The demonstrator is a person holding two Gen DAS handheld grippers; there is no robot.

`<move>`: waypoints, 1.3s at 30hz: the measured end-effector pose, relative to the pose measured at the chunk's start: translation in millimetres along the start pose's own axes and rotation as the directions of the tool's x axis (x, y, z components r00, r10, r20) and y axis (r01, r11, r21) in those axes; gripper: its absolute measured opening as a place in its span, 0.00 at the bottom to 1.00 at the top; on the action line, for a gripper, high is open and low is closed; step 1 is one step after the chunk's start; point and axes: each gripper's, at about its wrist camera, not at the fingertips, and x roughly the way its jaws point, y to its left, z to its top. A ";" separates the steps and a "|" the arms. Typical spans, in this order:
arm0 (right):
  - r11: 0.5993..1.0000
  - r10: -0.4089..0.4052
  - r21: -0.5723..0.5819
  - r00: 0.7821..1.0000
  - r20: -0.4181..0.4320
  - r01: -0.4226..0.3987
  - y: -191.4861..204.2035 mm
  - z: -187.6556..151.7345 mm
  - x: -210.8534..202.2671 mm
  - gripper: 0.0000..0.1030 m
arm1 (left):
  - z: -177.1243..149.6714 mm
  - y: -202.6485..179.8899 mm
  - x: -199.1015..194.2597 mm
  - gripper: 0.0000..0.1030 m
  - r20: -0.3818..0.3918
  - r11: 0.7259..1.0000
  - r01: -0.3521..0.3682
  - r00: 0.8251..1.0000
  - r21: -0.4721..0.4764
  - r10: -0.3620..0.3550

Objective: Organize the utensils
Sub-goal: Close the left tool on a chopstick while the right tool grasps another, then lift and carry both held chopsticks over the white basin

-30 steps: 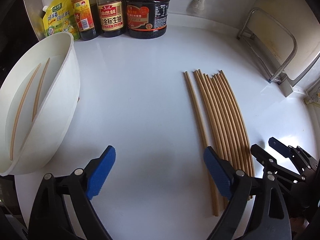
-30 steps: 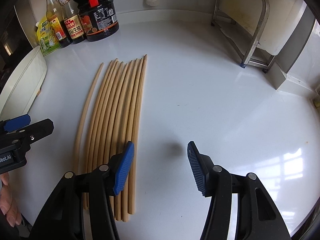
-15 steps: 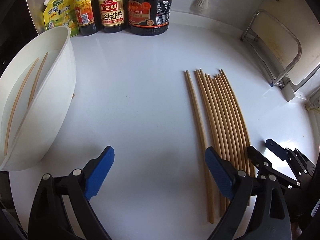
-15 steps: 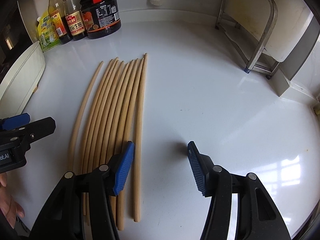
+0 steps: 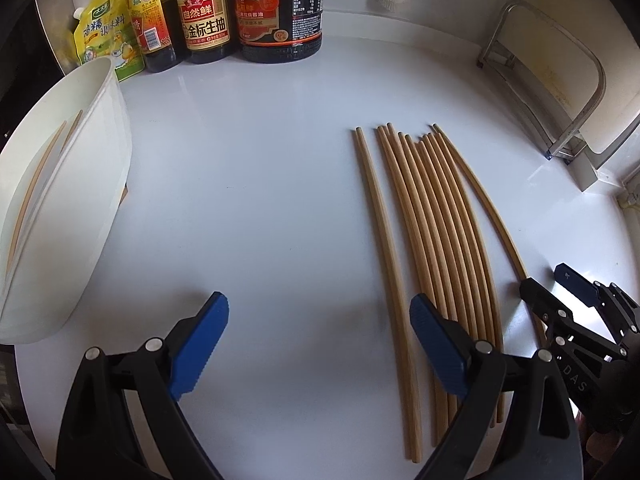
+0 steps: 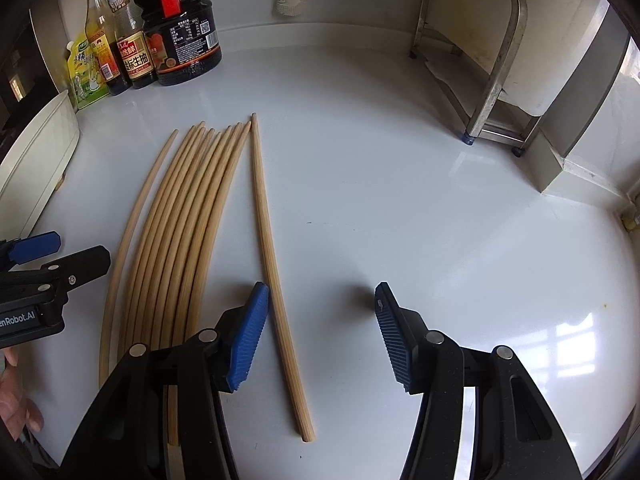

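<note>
1. Since the earlier frames, the rightmost chopstick (image 6: 266, 248) has slid out of the chopstick bundle (image 6: 188, 216) and now lies apart beside it, so it looks easier to pick up alone.
2. At far left, the white tub (image 5: 76, 200) already holds two chopsticks (image 5: 36, 184); most of the sorting is left.
3. The left claw (image 5: 318, 350) hangs with jaws apart, empty, beside the bundle.
4. The right claw (image 6: 320, 332) is spread wide, empty, straddling the loose chopstick.
5. Sauce bottles (image 5: 240, 12) and a metal rack (image 6: 476, 60) stand at the back of the counter (image 6: 400, 200), well clear.
</note>
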 end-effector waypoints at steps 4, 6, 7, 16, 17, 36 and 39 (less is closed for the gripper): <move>1.000 0.005 -0.005 1.000 0.006 -0.005 0.8 1.2 0.7 0.52 | -1.0 -3.5 3.6 0.88 0.001 1.000 -0.014 1.000 0.004 0.014; 1.000 0.008 -0.007 1.000 0.013 -0.008 1.9 2.3 1.9 0.52 | -2.0 -5.6 4.5 0.88 0.004 1.000 -0.021 1.000 0.007 0.021; 1.000 0.008 -0.013 1.000 0.018 -0.008 2.7 3.0 2.3 0.52 | -2.1 -6.3 5.4 0.88 0.004 1.000 -0.024 1.000 0.010 0.024; 0.998 0.032 -0.058 0.999 0.042 -0.029 6.3 8.2 6.7 0.50 | -3.0 -13.3 8.2 0.73 0.011 0.998 -0.043 0.999 0.041 0.042; 0.997 0.036 -0.068 0.998 0.043 -0.033 7.9 8.1 6.2 0.46 | -3.3 -13.9 7.5 0.69 0.012 0.998 -0.040 0.999 0.042 0.039; 0.993 0.113 0.033 0.993 0.024 -0.114 9.9 11.9 -5.5 0.06 | 0.5 -25.2 0.5 0.07 -0.030 0.989 0.006 1.000 0.149 -0.001; 0.990 0.122 0.063 0.992 0.039 -0.124 11.3 10.8 -13.7 0.06 | 3.6 -22.2 -8.4 0.07 -0.018 0.986 0.006 1.000 0.169 -0.003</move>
